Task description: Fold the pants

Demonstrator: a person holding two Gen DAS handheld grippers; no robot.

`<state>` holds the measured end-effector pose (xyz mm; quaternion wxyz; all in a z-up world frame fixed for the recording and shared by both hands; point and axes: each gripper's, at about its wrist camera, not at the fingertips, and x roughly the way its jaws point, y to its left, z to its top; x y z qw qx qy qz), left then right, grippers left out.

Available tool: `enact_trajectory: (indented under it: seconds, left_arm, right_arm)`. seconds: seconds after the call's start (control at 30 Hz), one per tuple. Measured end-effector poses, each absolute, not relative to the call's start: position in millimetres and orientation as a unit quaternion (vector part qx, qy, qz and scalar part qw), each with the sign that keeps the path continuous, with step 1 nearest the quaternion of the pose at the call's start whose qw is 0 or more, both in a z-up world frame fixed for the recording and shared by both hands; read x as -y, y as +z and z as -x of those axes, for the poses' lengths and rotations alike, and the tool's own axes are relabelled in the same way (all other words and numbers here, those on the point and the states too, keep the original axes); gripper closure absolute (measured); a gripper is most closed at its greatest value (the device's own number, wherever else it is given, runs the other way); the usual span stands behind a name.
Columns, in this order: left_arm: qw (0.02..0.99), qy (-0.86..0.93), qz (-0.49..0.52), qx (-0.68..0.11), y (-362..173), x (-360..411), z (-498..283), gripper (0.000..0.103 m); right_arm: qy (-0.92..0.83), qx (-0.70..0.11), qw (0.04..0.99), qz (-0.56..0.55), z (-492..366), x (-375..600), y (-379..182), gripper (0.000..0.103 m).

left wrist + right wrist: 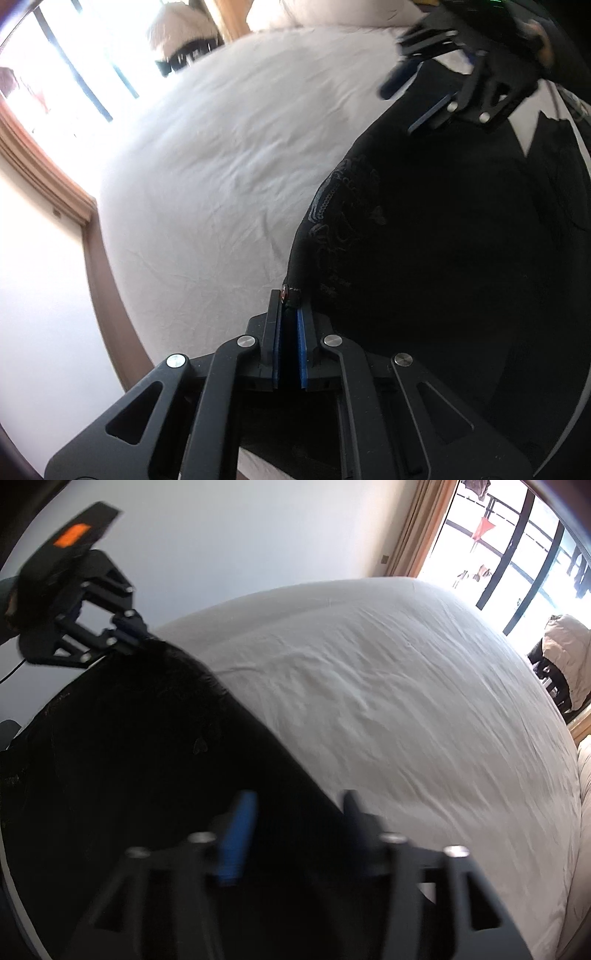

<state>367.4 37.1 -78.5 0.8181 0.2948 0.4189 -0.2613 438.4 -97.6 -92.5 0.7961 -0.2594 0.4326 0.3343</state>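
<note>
Your left gripper (pixel 289 301) is pinched nearly closed on a corner of the black pants (pixel 443 240), w/ the hem w/ its rivet clamped btwn the blue pads (pixel 303 350). Your right gripper (pixel 297 801) sits w/ jaws spread wide, pants fabric lying btwn and under them, nothing clamped. Pants spread to the right of your left gripper; wide bare white sheet (pixel 388 709) ahead of both, bed edge and wall off your left side.
</note>
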Motion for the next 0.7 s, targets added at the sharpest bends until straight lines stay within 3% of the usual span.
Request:
enact_trajectory:
  seconds: [0.23, 0.4, 0.43, 0.53, 0.57, 0.7]
  left_arm:
    - [0.830, -0.243, -0.379, -0.328, -64.6, -23.7, -311.2, 0.097]
    - [0.833, -0.243, -0.391, -0.305, -65.3, -21.4, -287.4, 0.098]
    - [0.834, -0.244, -0.392, -0.303, -65.7, -20.7, -284.9, 0.098]
    - [0.832, -0.245, -0.391, -0.308, -67.8, -23.9, -284.8, 0.097]
    - [0.832, -0.244, -0.390, -0.310, -67.8, -24.5, -284.8, 0.097]
    - [0.838, -0.241, -0.378, -0.313, -63.2, -29.2, -289.7, 0.098]
  right_arm:
    - [0.368, -0.432, 0.768, 0.296, -434.1, 79.3, -89.0, 0.042]
    - [0.386, -0.439, 0.748, 0.314, -428.3, 74.6, -89.7, 0.042]
    - [0.388, -0.442, 0.745, 0.315, -428.2, 74.1, -91.0, 0.047]
    - [0.395, -0.455, 0.734, 0.313, -428.0, 70.1, -94.0, 0.080]
    - [0.397, -0.452, 0.735, 0.314, -427.0, 69.7, -93.0, 0.086]
    - [0.389, -0.444, 0.739, 0.324, -418.5, 67.1, -90.6, 0.093]
